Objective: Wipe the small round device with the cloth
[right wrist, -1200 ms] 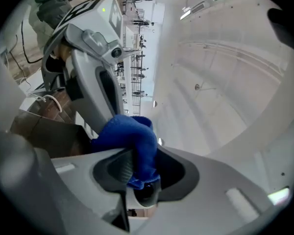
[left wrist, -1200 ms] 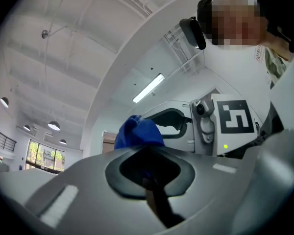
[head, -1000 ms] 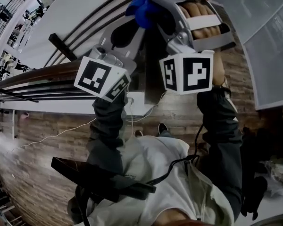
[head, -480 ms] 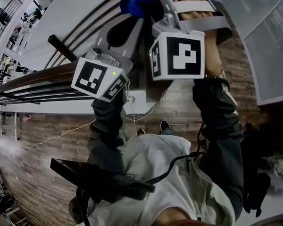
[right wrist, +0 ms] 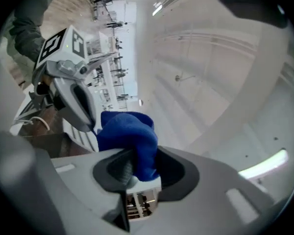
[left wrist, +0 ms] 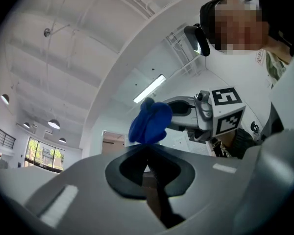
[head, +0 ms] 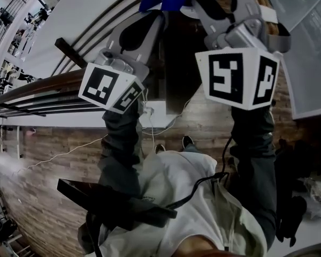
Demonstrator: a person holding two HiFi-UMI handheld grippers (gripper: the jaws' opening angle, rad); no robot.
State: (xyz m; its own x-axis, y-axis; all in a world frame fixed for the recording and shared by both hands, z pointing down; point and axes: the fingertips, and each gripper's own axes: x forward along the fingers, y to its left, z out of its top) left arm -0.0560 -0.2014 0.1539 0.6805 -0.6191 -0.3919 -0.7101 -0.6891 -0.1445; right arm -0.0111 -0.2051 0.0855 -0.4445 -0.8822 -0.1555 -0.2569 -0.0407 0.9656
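- Blue cloth [right wrist: 130, 136], just one, bunched and pinched in the right gripper [right wrist: 137, 177].
- Two grippers raised; left gripper [left wrist: 148, 153] has its jaws pressed together, just beside the cloth.
- Round device: can't make it out.

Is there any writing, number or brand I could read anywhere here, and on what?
None can be read.
Left gripper's cube: black-and-white marker squares, no words.
Right gripper's cube: the same.
Small mark on the person's white shirt: too small to read.
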